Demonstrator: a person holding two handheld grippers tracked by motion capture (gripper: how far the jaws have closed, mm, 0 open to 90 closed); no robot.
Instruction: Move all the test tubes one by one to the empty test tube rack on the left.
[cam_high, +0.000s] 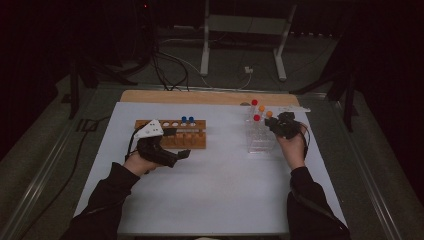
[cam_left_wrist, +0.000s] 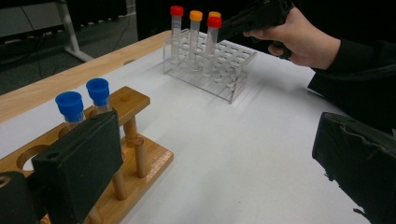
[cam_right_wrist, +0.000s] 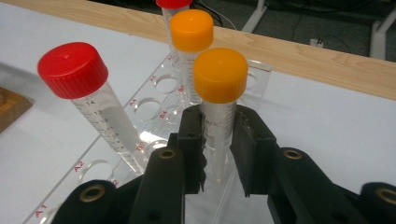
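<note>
Right claw pinches orange-capped clear plastic tube below its cap, tube in clear acrylic rack, counter's far right. Light, stiff, slick: grip just under cap. Left claw open, empty.

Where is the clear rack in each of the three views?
High view: clear rack right of centre, before the right tool.
Left gripper view: top centre, across the white mat.
Right gripper view: lower left, its labelled holes run diagonally.
Shared landmark: the red-capped tube standing in it.
</note>
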